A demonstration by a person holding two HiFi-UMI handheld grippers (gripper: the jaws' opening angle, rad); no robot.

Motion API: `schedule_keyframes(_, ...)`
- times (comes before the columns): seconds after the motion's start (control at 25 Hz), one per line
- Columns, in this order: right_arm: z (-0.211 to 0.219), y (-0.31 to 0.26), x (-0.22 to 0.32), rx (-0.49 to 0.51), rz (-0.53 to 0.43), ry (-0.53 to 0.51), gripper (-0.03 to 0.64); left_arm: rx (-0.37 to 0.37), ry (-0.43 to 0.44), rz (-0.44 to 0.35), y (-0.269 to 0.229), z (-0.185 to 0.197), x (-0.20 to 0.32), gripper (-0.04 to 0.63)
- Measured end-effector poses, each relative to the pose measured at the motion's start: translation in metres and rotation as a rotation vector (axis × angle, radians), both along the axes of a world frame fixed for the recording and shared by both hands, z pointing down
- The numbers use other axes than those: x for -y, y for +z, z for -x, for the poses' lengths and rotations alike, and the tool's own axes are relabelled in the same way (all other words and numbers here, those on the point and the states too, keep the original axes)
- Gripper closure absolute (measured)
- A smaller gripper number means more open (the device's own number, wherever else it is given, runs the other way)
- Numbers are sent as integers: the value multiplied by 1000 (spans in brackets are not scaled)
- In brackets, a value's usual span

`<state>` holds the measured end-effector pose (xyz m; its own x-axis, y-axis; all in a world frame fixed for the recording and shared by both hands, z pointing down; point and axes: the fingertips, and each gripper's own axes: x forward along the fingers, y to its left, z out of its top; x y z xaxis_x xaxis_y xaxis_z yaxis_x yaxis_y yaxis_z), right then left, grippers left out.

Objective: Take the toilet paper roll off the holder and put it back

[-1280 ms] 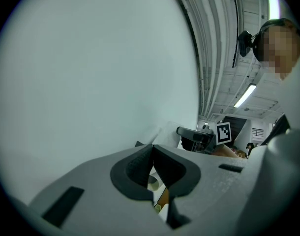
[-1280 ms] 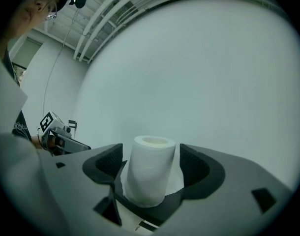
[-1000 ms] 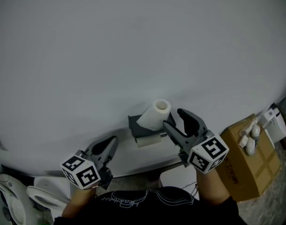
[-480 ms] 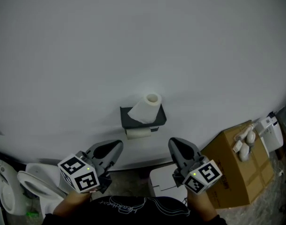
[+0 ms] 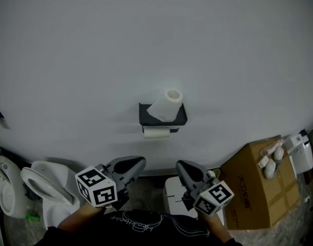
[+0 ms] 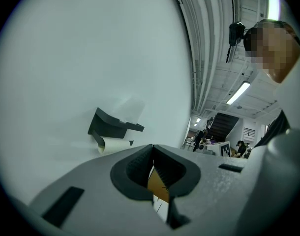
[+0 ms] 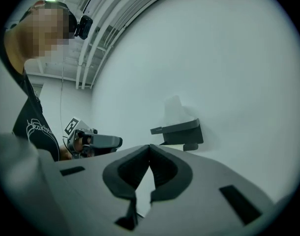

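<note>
The toilet paper roll (image 5: 167, 105) lies tilted on the top shelf of the dark holder (image 5: 146, 118), which is fixed on the white wall (image 5: 146, 35). The hollow core of the roll points upward. The roll is ahead of both pairs of jaws and well apart from them, about midway between the two. No jaw touches it. Under the shelf, a second white roll (image 5: 156, 132) sits on the holder's bar.

The left gripper (image 5: 138, 161) is clenched: in the left gripper view its jaws meet at the tips with nothing between them. From these jaws the holder (image 6: 108, 124) is up and to the left, and the lower roll (image 6: 115, 144) is just under it.

The right gripper (image 5: 182, 165) is also clenched and empty; its pads press only on each other. From its jaws the holder (image 7: 182, 131) is up and to the right, and the toilet paper roll (image 7: 175, 109) is pale on top of it. The left gripper (image 7: 98, 141) shows to the left of these jaws.

Below the jaws stands a white box (image 5: 172, 193). A cardboard box (image 5: 254, 188) is to the right of the right jaws, and a toilet (image 5: 43, 188) is to the left of the left jaws.
</note>
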<state>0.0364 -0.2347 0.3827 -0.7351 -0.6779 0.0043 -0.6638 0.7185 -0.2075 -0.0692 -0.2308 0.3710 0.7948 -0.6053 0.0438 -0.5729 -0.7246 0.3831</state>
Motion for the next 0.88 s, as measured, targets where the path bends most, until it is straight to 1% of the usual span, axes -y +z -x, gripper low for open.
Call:
schedule_keyframes(0.24,1,2,-16,-13,-18,-23,614,3,-22,-7,-1,1,-15,591)
schedule_keyframes(0.56,1,13,-30,-4,18,-34,612,4,-33,-2,2,1,-29,591)
schedule_keyframes(0.88,4,15,-34,-3,30,-45,612,9,-47,13,6,3,-32,591)
